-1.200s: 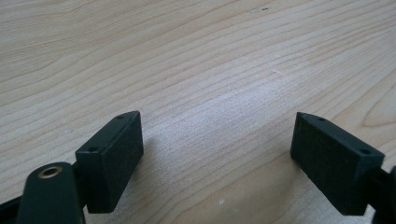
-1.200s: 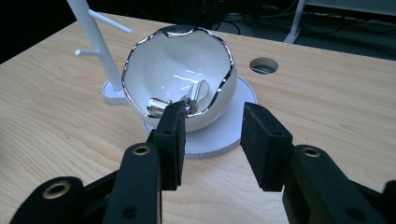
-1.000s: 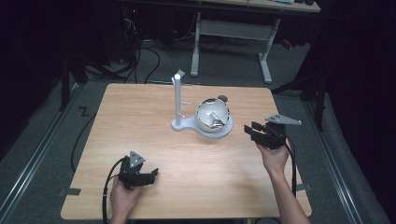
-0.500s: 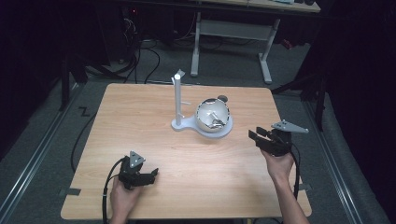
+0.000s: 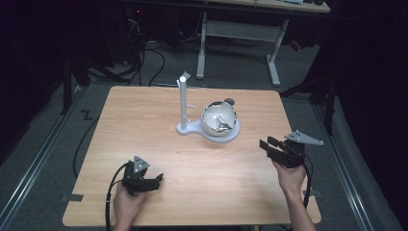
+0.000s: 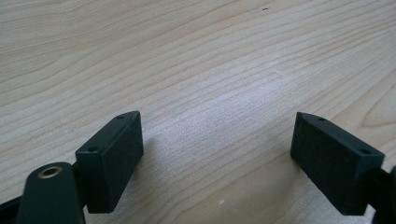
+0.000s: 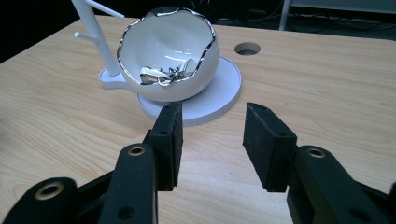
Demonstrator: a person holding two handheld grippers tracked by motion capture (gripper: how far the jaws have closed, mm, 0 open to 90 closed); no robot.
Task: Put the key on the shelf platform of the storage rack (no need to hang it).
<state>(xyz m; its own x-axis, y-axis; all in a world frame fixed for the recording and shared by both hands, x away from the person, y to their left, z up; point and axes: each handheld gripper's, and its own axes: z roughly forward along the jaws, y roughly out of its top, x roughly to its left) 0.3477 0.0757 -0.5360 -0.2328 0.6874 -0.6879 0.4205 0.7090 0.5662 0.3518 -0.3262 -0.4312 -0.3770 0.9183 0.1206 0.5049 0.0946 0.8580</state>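
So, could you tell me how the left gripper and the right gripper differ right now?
The left gripper sits near the table's front edge; the right gripper is farther forward by the bowl. The left's jaws gape wider than the right's. Both are open, empty and hand-held.

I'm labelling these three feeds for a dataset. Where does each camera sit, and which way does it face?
High view: above the person's side, looking forward and down on the table; forearms, left gripper, right gripper.
Left gripper view: rides the left gripper, facing bare wood between open jaws.
Right gripper view: rides the right gripper, facing the bowl on its white stand.
Shared: high and right gripper views both show bowl and stand.
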